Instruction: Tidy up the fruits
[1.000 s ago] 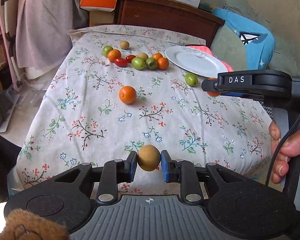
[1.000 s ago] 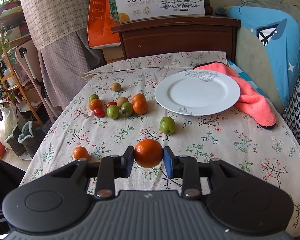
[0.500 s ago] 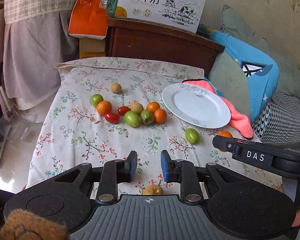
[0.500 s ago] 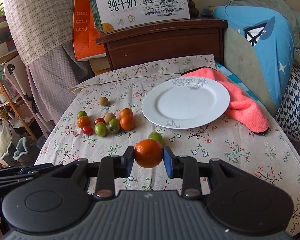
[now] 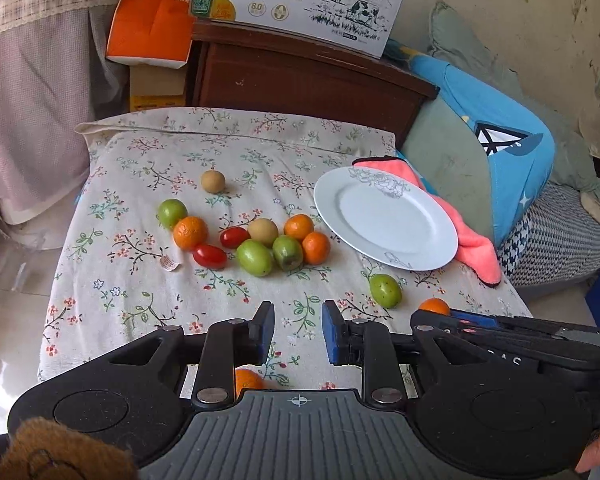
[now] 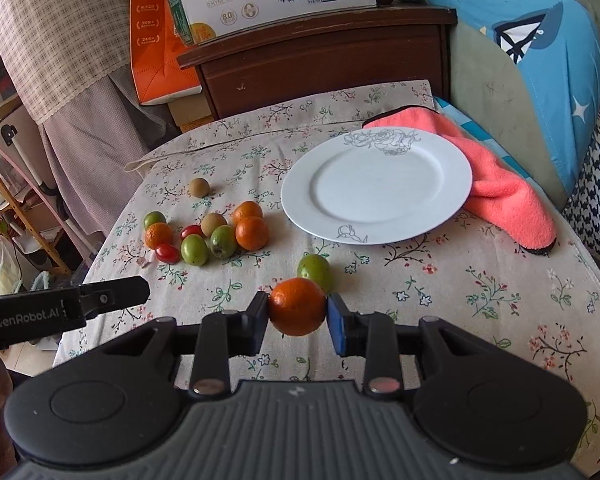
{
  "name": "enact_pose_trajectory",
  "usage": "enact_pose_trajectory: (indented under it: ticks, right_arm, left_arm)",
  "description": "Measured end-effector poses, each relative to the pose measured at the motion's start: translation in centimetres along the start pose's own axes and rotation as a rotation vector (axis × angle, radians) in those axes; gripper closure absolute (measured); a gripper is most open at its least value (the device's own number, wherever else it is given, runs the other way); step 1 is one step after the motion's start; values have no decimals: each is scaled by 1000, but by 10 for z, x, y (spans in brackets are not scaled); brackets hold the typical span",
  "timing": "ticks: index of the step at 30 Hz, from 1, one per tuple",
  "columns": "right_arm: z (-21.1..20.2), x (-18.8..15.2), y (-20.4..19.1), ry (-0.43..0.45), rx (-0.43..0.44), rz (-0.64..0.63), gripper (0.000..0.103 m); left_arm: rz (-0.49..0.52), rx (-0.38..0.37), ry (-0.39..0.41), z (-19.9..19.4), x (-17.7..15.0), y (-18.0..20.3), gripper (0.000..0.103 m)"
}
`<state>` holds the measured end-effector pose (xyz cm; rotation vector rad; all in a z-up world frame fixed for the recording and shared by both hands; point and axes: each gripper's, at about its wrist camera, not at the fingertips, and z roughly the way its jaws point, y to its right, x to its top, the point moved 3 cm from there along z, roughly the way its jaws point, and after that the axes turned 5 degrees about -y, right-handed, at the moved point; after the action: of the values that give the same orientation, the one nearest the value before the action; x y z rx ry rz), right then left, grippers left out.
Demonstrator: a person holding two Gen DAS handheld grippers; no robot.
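Note:
My right gripper (image 6: 297,314) is shut on an orange (image 6: 297,306), held above the flowered cloth short of the white plate (image 6: 376,184). A lone green fruit (image 6: 314,270) lies just beyond it. My left gripper (image 5: 297,332) is open and empty above the cloth's near part. An orange (image 5: 247,381) peeks out under its left finger. The white plate (image 5: 384,220) is at the right in the left wrist view, with the right gripper (image 5: 432,312) and its orange low at the right. A cluster of oranges, green fruits and red tomatoes (image 5: 256,240) lies left of the plate.
A pink towel (image 6: 500,188) lies under the plate's right edge. A tan fruit (image 5: 213,181) sits apart behind the cluster. A dark wooden cabinet (image 6: 324,56) with a milk carton box stands behind the table. A blue cushion (image 6: 540,56) is at the right.
My left gripper let go of the tan fruit, opened, and moved forward over the table. My right gripper carried its orange closer to the plate.

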<state>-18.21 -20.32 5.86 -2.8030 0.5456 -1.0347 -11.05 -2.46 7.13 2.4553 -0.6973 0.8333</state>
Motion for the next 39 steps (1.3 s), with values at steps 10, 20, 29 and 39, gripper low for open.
enact_pose_trajectory:
  ticks: [10, 20, 29, 39]
  right_arm:
    - [0, -4, 3, -10, -9, 2, 71]
    - [-2, -5, 4, -10, -8, 1, 71]
    - [0, -7, 0, -20, -4, -8, 71]
    - [-8, -5, 3, 11, -10, 5, 71]
  left_arm:
    - [261, -3, -116, -1, -48, 25, 77]
    - [275, 28, -151, 12, -59, 21, 71]
    - [341, 82, 14, 6, -99, 18, 52]
    - [321, 132, 170, 36, -78, 8, 30]
